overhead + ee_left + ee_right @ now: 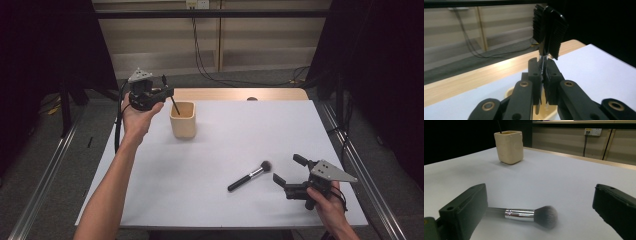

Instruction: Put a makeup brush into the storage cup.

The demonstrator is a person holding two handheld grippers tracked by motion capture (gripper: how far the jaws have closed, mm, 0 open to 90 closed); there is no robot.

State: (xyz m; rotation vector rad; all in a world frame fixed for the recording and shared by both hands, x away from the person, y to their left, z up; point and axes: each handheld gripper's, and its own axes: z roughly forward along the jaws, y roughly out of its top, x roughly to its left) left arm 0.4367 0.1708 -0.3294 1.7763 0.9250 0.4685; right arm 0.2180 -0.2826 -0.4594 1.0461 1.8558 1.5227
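A cream cup (183,122) stands at the back left of the white table (235,135). My left gripper (167,92) hovers just left of its rim, shut on a slim black stick (175,106) that slants down into the cup. In the left gripper view the closed jaws (548,32) pinch the stick (543,53) above the cup's rim (509,93). A makeup brush (250,176) with black handle and silver ferrule lies at the front right. My right gripper (289,169) rests open just right of it. In the right gripper view the brush (524,214) lies between the open jaws (541,192), untouched, with the cup (508,146) far behind.
A wooden strip (240,94) runs along the table's far edge, with cables (200,55) on the floor behind. Metal rails (50,170) flank both sides of the table. Dark curtains close off left and right.
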